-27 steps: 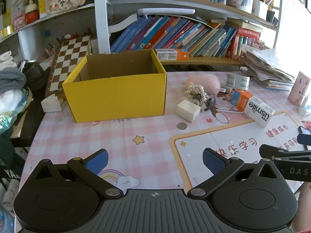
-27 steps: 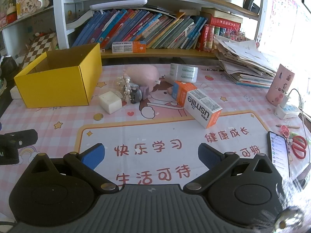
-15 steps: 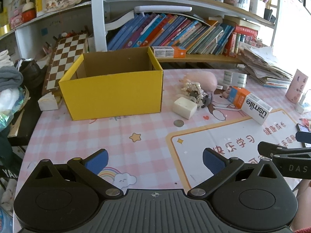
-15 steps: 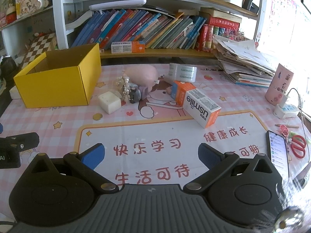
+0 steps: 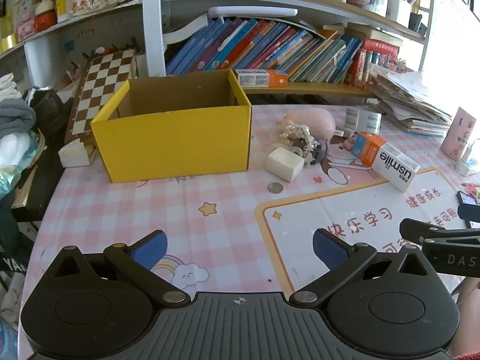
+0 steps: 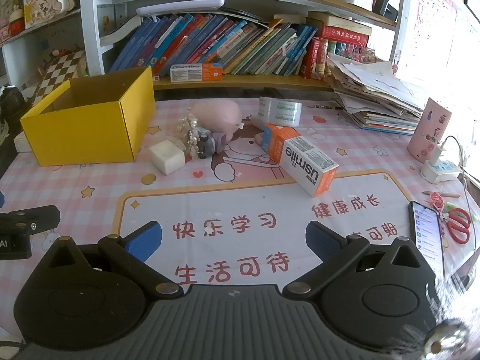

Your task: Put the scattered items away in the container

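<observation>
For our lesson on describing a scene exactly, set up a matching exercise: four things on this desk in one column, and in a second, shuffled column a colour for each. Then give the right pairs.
Column 1
1. open cardboard box
2. usmile carton
3. scissors handles
4. foam block

Column 2
A. red
B. white
C. yellow
D. orange and white

Right pairs: 1-C, 2-D, 3-A, 4-B
</observation>
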A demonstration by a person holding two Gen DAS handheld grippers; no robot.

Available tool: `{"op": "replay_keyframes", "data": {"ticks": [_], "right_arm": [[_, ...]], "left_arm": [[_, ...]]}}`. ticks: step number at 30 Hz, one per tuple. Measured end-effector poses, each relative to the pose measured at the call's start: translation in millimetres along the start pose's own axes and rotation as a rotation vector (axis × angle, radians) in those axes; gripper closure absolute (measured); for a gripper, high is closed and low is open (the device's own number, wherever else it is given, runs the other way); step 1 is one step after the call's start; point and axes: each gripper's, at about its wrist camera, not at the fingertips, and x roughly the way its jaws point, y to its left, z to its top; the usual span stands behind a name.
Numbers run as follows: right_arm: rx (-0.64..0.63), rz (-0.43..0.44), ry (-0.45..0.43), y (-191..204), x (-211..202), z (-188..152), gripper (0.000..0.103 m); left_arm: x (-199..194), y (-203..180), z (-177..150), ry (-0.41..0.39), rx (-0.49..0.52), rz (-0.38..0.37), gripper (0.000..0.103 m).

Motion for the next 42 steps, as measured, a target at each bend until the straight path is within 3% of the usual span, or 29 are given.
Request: {"op": "replay_keyframes", "data": {"ticks": [42], "right_arm": [[-0.002,0.001,0.003,3.1,-2.4,-1.5,0.000]], "left_arm": [[-1.9,-0.3,-2.9,-0.009,0.005,-0.001,0.000]]}}
